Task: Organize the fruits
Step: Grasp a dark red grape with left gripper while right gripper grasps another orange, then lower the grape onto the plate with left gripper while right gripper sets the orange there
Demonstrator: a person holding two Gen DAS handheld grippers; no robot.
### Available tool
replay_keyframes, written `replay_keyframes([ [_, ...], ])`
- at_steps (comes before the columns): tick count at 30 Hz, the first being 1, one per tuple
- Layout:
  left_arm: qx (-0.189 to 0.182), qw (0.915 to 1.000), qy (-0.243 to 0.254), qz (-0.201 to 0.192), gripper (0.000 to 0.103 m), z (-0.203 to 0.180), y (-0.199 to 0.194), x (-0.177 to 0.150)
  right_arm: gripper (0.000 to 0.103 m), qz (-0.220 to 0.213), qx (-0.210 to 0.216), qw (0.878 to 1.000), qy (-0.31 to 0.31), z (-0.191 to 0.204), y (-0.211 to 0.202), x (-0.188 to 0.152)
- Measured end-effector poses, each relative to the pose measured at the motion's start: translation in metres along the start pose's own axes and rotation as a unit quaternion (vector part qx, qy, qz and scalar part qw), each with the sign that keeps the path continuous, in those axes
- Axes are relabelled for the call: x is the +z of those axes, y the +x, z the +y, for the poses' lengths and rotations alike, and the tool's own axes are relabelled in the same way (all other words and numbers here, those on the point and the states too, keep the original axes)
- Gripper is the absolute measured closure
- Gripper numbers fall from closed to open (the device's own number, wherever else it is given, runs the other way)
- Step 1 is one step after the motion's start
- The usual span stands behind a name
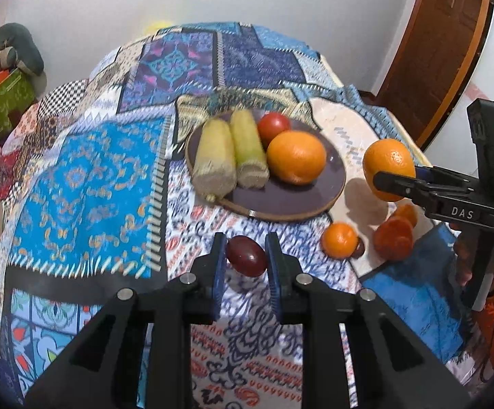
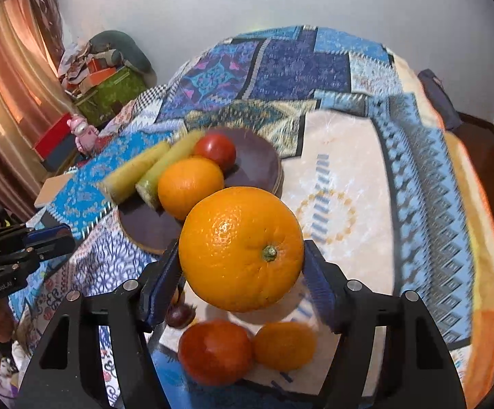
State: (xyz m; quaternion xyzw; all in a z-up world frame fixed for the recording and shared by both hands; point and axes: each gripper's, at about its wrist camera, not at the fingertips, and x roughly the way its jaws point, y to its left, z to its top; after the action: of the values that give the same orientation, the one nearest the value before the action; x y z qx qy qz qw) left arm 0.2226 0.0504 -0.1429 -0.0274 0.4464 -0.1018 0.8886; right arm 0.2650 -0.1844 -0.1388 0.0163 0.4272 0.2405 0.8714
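A round dark plate (image 1: 291, 201) on the patterned cloth holds two corn cobs (image 1: 212, 156), a red tomato (image 1: 273, 126) and a large orange (image 1: 296, 156); the plate also shows in the right wrist view (image 2: 260, 163). My right gripper (image 2: 241, 266) is shut on a second large orange (image 2: 241, 248) and holds it in the air right of the plate, as the left wrist view (image 1: 388, 167) shows. My left gripper (image 1: 245, 255) has its fingers on either side of a dark red plum (image 1: 247, 255); I cannot tell if they touch it.
Small oranges (image 1: 339, 240) and a reddish tangerine (image 1: 393, 238) lie on the cloth right of the plate; they also show in the right wrist view (image 2: 214, 351). Another dark plum (image 2: 178, 315) lies beside them. Boxes and a pink toy (image 2: 83, 131) stand beyond the left edge.
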Motion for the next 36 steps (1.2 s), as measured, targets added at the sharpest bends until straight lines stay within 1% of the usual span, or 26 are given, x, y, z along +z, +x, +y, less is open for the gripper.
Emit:
replay_keyframes([
  [6,-0.004,0.9999,0.004,-0.013,0.081,-0.008,0.009,0.022,0.037,-0.022,-0.009,1.0,-0.009,-0.004,-0.004,0.025],
  [11,0.003,0.9999,0.004,-0.009,0.081,-0.008,0.026,0.035,0.037,-0.022,-0.01,1.0,-0.015,-0.006,0.01,0.046],
  [15,0.007,1.0,-0.001,0.0,0.081,-0.005,0.041,0.042,0.037,-0.01,-0.002,1.0,-0.014,-0.008,0.027,0.057],
  [19,0.004,1.0,0.003,0.002,0.081,-0.007,0.048,0.045,0.037,0.013,0.006,1.0,-0.008,-0.011,0.047,0.066],
  [22,0.005,1.0,0.008,0.003,0.081,-0.01,0.054,0.047,0.037,0.026,0.004,1.0,-0.009,-0.01,0.059,0.068],
  [29,0.006,0.9998,0.012,0.016,0.081,-0.013,0.07,0.047,0.037,0.052,0.001,0.999,-0.015,-0.008,0.076,0.068],
  [36,0.01,0.9996,0.015,0.021,0.08,-0.014,0.075,0.045,0.036,0.056,-0.004,0.998,-0.016,-0.008,0.078,0.07],
])
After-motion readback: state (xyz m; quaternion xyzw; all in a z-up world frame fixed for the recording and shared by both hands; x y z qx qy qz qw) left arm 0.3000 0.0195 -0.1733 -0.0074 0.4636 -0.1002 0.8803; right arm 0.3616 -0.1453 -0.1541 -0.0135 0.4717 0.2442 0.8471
